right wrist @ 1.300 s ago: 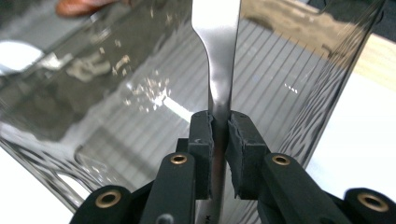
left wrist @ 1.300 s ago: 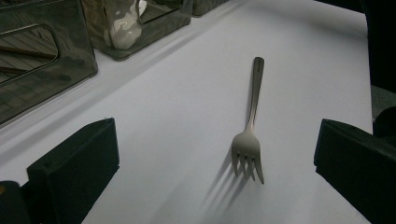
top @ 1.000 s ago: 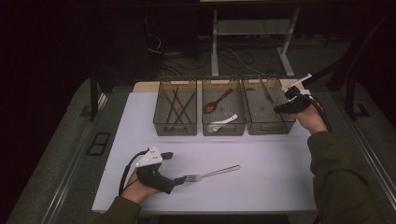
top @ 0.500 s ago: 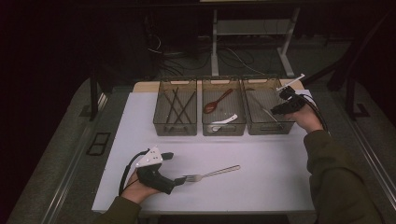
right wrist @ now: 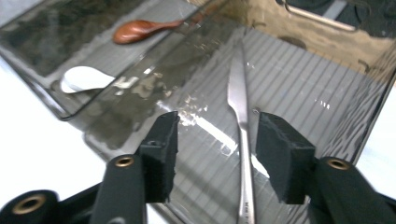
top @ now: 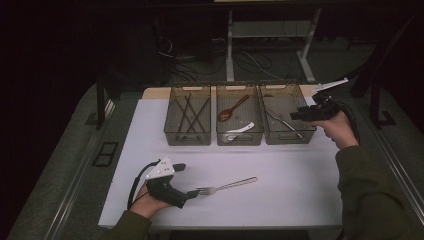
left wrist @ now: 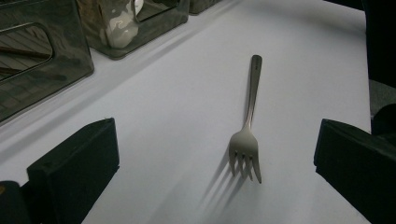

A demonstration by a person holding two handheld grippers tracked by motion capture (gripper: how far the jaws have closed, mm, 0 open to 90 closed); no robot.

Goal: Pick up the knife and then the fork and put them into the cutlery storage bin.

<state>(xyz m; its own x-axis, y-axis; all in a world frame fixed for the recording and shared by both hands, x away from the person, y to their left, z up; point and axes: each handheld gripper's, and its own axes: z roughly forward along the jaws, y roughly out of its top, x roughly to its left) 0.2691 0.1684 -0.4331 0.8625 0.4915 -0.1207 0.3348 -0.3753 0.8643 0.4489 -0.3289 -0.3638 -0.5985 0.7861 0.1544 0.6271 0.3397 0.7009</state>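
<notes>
High view: fork lay flat on the white desk, in front of the middle bin, tines toward the left gripper. Left gripper sat on the desk just beside the tines, held in the person's left hand; gap at its tip too small to read here. Right gripper was held up at the right wall of the right bin, well away from the fork. Left bin had dark sticks in it; middle bin had a brown spoon and a white spoon. Left gripper view: jaws wide open, nothing between them but desk; fork lay ahead between the two jaws, not touching either, tines nearest, handle pointing away. Right gripper view: jaws part open and empty, hovering over the right bin; a metal knife lay on the bin's ribbed floor, seen in the gap nearer the right-hand jaw. Brown spoon and white spoon were in the next bin over.
</notes>
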